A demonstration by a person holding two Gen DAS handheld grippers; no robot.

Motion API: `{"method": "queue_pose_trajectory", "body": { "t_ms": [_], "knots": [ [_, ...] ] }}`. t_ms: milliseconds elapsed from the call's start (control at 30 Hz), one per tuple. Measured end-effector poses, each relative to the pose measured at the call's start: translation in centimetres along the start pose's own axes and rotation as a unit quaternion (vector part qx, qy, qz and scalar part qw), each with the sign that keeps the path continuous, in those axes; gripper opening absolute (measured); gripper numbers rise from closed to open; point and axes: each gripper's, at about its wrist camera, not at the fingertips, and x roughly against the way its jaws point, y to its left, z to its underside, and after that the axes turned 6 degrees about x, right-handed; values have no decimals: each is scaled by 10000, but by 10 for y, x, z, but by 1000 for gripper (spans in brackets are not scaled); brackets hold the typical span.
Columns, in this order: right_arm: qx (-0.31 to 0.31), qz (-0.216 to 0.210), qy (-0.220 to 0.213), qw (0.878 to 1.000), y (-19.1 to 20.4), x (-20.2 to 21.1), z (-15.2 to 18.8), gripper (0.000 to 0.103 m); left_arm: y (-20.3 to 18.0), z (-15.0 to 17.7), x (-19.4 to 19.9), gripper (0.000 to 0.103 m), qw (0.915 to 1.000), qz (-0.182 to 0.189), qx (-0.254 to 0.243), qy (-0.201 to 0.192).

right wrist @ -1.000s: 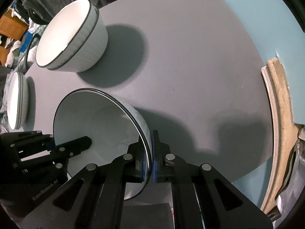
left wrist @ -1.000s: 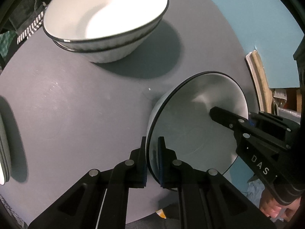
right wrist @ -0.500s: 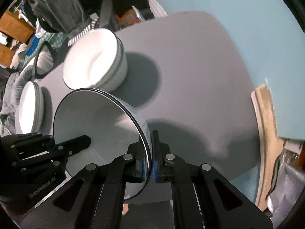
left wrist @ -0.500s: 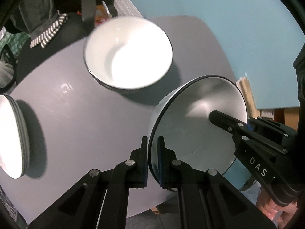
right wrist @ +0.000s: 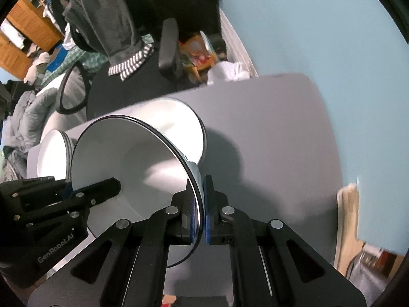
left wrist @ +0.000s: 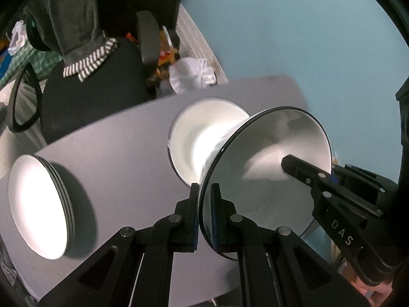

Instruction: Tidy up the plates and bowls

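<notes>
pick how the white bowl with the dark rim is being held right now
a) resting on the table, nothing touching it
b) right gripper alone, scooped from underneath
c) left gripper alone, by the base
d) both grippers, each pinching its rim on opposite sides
d: the left gripper and the right gripper each have their jaws shut on the rim of the held bowl, on opposite sides, above the grey table.

Grey desk (right wrist: 281, 153) with rounded corners, set against a pale blue wall (right wrist: 319, 38). Black office chair (left wrist: 102, 89) beyond the desk's far edge, dark garment with striped hem (right wrist: 112, 33) draped over it. Wooden furniture (right wrist: 23, 33) at far left. Clutter and white bag (left wrist: 191, 74) near the far corner.
</notes>
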Motion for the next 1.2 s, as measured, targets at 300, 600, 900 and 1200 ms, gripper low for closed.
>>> {"method": "queue_pose_trajectory", "body": {
  "t_ms": [300,600,900,1200],
  "knots": [
    [67,-116,165,9998,-1,-25,-36,5,6,-23,-18,7,9996,-247,137,-1],
    [91,-122,450,9989,-1,-44,-42,5,10,-30,-34,7,9987,-406,256,146],
    [131,-146,603,9980,-2,-52,-48,5,11,-36,-34,8,9985,-503,136,138],
    [128,-128,811,9965,-2,-54,-54,6,16,-40,-36,18,9982,-558,159,172]
  ]
}}
